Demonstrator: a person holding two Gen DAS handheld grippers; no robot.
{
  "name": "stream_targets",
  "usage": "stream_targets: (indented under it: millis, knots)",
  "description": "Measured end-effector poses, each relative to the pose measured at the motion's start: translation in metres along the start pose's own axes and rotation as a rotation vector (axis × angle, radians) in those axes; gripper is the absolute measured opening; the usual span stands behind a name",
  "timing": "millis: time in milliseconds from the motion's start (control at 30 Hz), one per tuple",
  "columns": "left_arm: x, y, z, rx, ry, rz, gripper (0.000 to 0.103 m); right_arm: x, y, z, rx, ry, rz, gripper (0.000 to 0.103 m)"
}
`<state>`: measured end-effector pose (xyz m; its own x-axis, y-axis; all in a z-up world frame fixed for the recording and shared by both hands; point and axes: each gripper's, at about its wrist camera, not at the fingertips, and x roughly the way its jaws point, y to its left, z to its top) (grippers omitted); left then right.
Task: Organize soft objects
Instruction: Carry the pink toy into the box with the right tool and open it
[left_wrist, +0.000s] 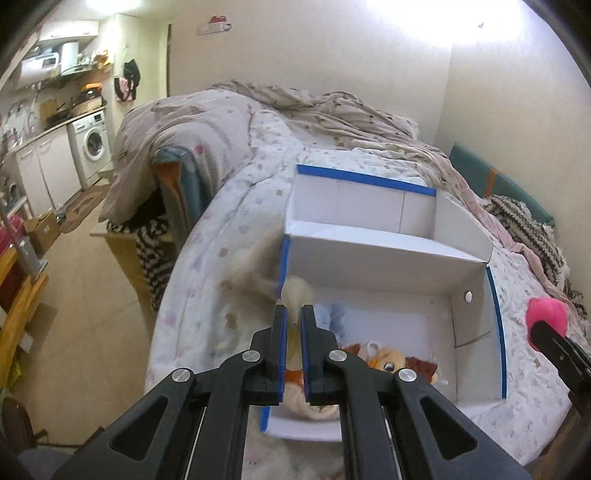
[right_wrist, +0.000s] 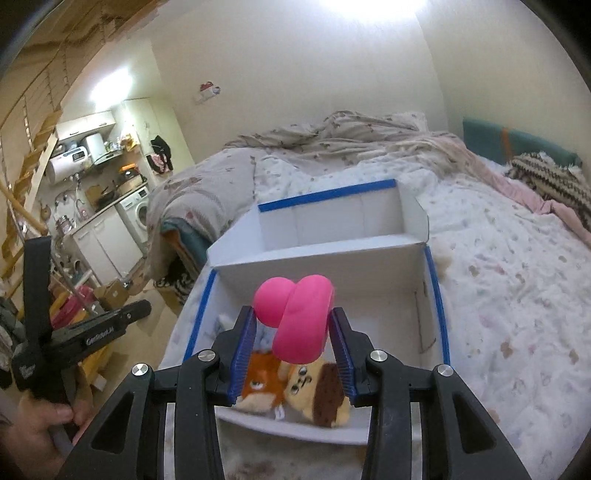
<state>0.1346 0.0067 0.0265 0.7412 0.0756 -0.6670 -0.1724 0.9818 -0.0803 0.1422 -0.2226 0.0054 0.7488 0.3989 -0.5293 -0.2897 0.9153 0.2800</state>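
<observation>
A white cardboard box with blue tape edges (left_wrist: 476, 321) (right_wrist: 428, 306) lies open on the bed. Plush toys (left_wrist: 391, 363) (right_wrist: 291, 384) lie in its near compartment. My left gripper (left_wrist: 293, 314) is shut on a cream fluffy soft toy (left_wrist: 297, 291) above the box's near left corner. My right gripper (right_wrist: 293, 317) is shut on a pink soft toy (right_wrist: 299, 321) above the near compartment; that toy also shows at the right edge of the left wrist view (left_wrist: 546, 321).
The box's far compartment (left_wrist: 354, 206) holds nothing visible. The bed (right_wrist: 498, 280) carries a crumpled duvet (left_wrist: 295, 107) and a striped blanket (right_wrist: 550, 181). A kitchen corner with a washing machine (left_wrist: 92, 142) is at far left, floor beside the bed.
</observation>
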Motion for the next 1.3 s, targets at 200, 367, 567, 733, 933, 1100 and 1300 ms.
stream_targets:
  millis: [200, 367, 567, 733, 933, 1100, 1300]
  knots:
    - [0.040, -0.019, 0.012, 0.031, 0.033, -0.007, 0.007, 0.049, -0.015, 0.006, 0.012, 0.074, -0.032, 0.043]
    - [0.070, -0.032, 0.014, 0.062, 0.056, 0.009, 0.007, 0.074, -0.025, 0.000, 0.038, 0.126, -0.048, 0.043]
    - [0.100, -0.046, 0.008, 0.105, 0.101, 0.014, 0.007, 0.099, -0.030, -0.009, 0.040, 0.206, -0.076, 0.043]
    - [0.121, -0.055, -0.003, 0.132, 0.137, 0.020, 0.007, 0.119, -0.043, -0.022, 0.066, 0.300, -0.114, 0.043]
    - [0.141, -0.058, -0.016, 0.138, 0.192, 0.027, 0.007, 0.135, -0.059, -0.032, 0.101, 0.382, -0.132, 0.043]
    - [0.154, -0.063, -0.025, 0.158, 0.231, 0.039, 0.007, 0.143, -0.062, -0.042, 0.111, 0.435, -0.151, 0.043]
    - [0.160, -0.064, -0.030, 0.166, 0.248, 0.061, 0.007, 0.146, -0.064, -0.043, 0.117, 0.447, -0.156, 0.043]
